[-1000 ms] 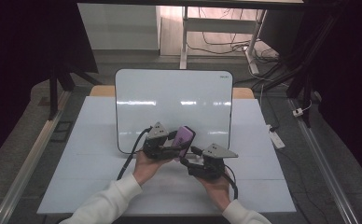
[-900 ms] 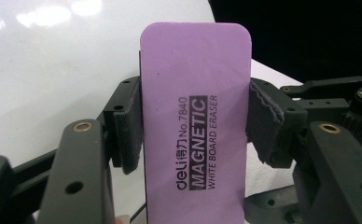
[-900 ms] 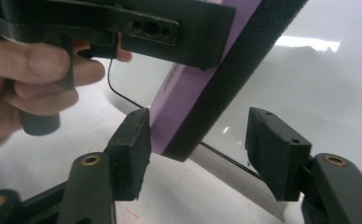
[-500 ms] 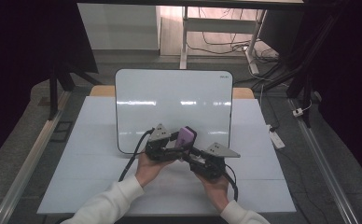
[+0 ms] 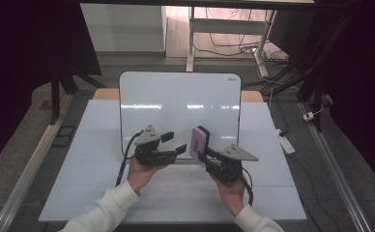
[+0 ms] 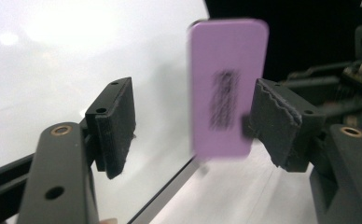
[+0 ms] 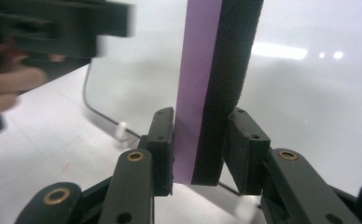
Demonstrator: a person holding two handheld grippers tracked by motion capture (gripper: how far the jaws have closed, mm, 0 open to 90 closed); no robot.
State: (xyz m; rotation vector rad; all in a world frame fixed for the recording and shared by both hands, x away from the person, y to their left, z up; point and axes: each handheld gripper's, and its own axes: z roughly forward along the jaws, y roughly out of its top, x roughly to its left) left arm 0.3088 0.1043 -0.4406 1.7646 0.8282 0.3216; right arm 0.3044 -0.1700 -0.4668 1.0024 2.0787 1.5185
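White table (image 5: 103, 193); purple-backed, black-felt eraser (image 5: 198, 143) upright in right gripper (image 5: 206, 155).

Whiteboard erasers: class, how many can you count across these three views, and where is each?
1. The purple whiteboard eraser stands upright, clamped in the right gripper, in front of the whiteboard. The left gripper, open, is beside it.

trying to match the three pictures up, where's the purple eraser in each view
High view: purple eraser just right of centre, upright in the right tool, before the whiteboard.
Left gripper view: eraser upper centre-right, purple face showing.
Right gripper view: eraser centre, edge-on, clamped.
Shared landmark: the whiteboard behind it.
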